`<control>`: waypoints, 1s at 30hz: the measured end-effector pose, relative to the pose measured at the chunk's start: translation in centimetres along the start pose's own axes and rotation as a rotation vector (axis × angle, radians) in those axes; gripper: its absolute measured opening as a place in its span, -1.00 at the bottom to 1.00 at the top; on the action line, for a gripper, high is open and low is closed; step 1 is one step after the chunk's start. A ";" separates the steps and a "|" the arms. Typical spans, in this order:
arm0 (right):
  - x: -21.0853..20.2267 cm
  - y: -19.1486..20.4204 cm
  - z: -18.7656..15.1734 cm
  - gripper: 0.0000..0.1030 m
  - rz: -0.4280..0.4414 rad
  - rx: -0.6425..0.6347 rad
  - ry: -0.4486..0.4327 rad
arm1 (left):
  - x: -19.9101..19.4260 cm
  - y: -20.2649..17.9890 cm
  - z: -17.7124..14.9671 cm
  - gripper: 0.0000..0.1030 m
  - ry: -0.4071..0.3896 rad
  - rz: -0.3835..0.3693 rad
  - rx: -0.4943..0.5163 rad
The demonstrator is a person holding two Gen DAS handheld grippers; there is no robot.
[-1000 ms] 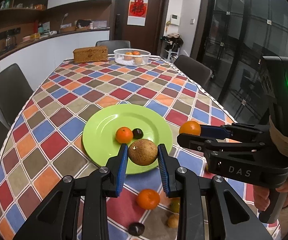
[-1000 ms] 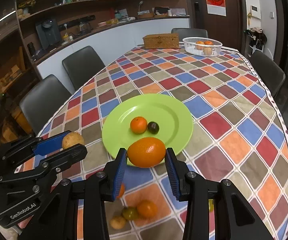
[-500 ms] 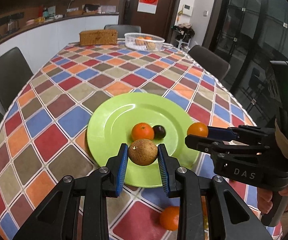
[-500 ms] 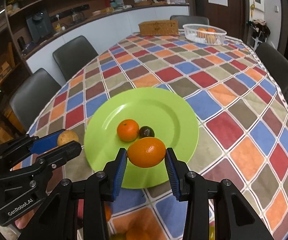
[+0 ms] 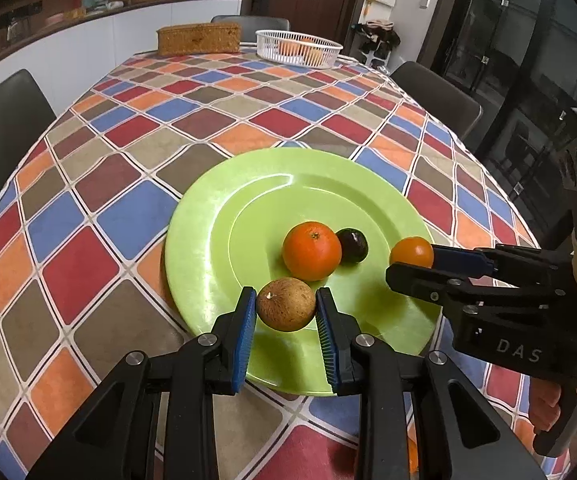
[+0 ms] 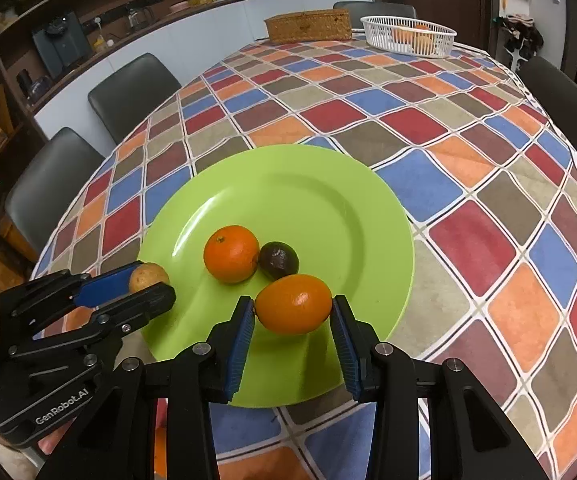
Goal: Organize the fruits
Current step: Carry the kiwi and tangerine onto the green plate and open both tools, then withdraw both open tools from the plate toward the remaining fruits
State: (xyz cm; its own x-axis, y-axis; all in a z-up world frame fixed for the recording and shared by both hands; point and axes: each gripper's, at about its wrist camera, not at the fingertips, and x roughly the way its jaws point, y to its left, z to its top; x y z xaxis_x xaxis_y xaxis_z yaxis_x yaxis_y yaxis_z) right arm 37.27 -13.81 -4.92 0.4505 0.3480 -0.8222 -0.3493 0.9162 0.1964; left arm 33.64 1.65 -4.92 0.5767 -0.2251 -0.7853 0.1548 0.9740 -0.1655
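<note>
The left gripper (image 5: pixel 286 312) is clamped on a round brown rough-skinned fruit (image 5: pixel 285 309), low centre over the lime-green round plate (image 5: pixel 208 232); the right gripper (image 6: pixel 293 316) clamps an oval orange citrus (image 6: pixel 293 304) beside a round orange (image 6: pixel 231 253) and dark plum (image 6: pixel 278 260) on it

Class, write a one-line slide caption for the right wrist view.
Right tool holds an oval orange citrus fruit over a round lime-green plate bearing a round orange mandarin and a small dark fruit.

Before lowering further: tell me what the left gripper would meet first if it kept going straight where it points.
Likely the green plate: the left gripper, shut on the brown fruit, points down at bare plate beside the orange.
</note>
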 end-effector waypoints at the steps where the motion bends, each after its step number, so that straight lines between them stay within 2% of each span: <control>1: 0.0 0.0 0.0 -0.21 0.001 0.002 -0.002 | 0.0 0.0 0.0 -0.34 -0.001 0.002 0.001; 4: -0.3 -0.1 0.1 -0.17 -0.001 0.004 -0.015 | -0.4 -0.1 0.1 -0.14 -0.020 0.012 0.007; 6: -0.6 -0.1 0.1 -0.10 -0.004 0.002 -0.024 | -0.8 -0.3 0.0 -0.14 -0.026 0.025 0.015; 15: -3.7 1.0 -0.5 -0.10 -0.032 -0.031 -0.089 | -4.4 -0.6 -0.2 -0.13 -0.088 0.052 0.017; 23: -7.9 2.5 -1.5 -0.10 -0.045 -0.062 -0.169 | -9.1 -1.5 -0.8 -0.02 -0.160 0.058 0.025; 30: -11.3 4.1 -3.3 -0.10 -0.037 -0.068 -0.213 | -13.3 -2.3 -2.6 0.13 -0.228 0.066 0.041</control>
State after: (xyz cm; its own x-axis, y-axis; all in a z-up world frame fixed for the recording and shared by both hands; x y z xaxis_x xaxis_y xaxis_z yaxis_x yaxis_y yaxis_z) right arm 28.04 -14.67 3.34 0.6247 0.3551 -0.6954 -0.3805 0.9162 0.1260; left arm 23.56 2.46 4.37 0.7520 -0.1660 -0.6379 0.1409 0.9859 -0.0904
